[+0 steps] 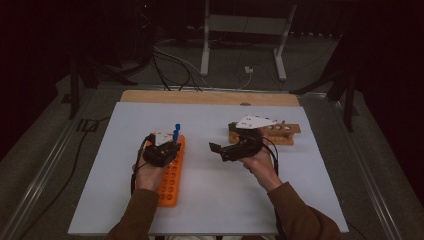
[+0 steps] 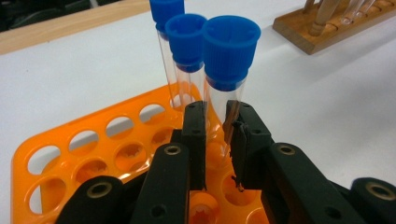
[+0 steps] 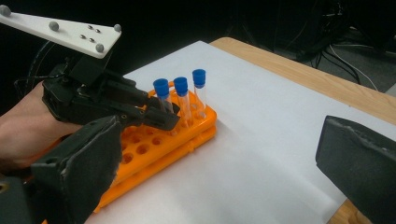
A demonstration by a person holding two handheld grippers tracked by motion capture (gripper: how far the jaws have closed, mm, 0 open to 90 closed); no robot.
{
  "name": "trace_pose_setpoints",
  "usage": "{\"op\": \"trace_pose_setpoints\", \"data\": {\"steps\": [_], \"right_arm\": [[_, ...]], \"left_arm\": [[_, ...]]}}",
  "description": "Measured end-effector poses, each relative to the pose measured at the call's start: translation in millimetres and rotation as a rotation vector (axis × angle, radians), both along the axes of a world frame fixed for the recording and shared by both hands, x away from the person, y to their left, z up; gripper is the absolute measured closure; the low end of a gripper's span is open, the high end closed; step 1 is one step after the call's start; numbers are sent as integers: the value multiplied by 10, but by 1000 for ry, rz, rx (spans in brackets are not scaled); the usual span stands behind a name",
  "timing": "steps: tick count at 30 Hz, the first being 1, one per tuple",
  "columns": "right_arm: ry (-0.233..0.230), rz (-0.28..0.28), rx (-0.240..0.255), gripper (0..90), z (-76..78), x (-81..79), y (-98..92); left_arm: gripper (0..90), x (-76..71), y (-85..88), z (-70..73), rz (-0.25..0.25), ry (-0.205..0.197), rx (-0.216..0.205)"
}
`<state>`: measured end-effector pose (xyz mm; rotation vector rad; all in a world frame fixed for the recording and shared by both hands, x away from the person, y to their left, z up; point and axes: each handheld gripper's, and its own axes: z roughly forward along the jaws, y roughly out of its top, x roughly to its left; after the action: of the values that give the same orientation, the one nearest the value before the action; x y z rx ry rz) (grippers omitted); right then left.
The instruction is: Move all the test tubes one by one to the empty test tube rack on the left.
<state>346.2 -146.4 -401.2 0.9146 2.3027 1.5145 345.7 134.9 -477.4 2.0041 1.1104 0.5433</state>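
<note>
1. The left claw [image 2: 215,140] is clamped on the clear barrel of the nearest blue-capped tube [image 2: 229,70], well below its cap; the tube stands close to upright, its long axis rising straight out of the claw, its foot in a hole at the far end of the orange rack [image 2: 42,154].
2. Judged from this, the coming move runs along that axis, up or down; the left hand is the one on it.
3. The right claw [image 3: 219,163] hangs wide and empty over the white tabletop [image 3: 261,140], well apart from the rack.
4. Count: three blue-capped tubes in a row, one orange rack, one wooden rack [image 1: 280,134] at the far right.
</note>
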Motion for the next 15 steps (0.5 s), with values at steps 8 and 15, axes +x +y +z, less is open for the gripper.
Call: {"op": "trace_pose_setpoints", "data": {"steps": [8, 15], "right_arm": [[3, -1, -2, 5, -18, 3, -5], [7, -6, -2, 5, -28, 8, -5]], "left_arm": [[786, 29, -49, -21, -6, 40, 55], [780, 38, -17, -20, -2, 58, 39]]}}
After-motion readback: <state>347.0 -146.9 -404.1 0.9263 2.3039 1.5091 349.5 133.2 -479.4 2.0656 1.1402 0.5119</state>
